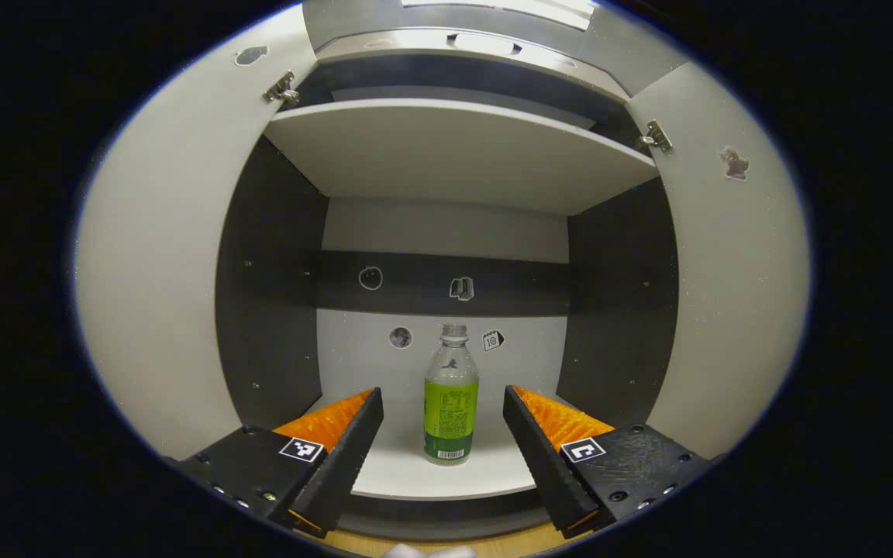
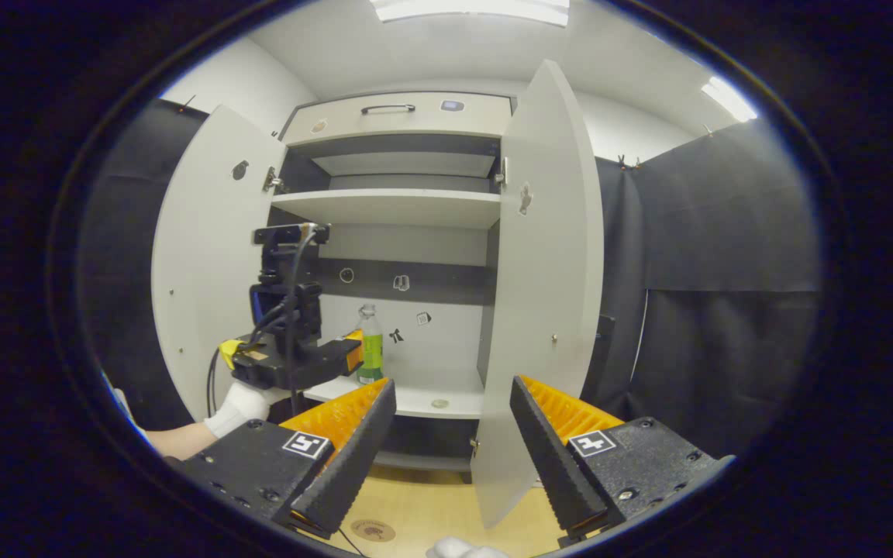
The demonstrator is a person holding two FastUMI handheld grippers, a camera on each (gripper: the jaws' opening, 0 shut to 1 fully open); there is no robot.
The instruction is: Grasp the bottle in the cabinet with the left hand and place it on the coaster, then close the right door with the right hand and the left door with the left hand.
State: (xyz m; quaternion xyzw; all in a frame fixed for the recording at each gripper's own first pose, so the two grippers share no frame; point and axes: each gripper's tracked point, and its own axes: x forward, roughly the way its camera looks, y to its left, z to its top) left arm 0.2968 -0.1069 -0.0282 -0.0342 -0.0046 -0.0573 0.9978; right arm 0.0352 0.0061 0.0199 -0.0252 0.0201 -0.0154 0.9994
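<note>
Cabinet (image 2: 400,232) interior, both doors swung open.
Bottle (image 1: 451,403) is stood upright on the lower shelf (image 1: 415,473), framed between the spread fingers of the left gripper (image 1: 443,434), untouched. Right gripper (image 2: 453,442) is held spread before the right door (image 2: 543,294).

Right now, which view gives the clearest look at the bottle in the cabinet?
The left gripper view: the bottle stands upright, centred between the open fingers of the left gripper, unobstructed on the cabinet shelf. The right gripper view shows the bottle smaller and farther off, its lower part partly hidden behind the left gripper.
</note>
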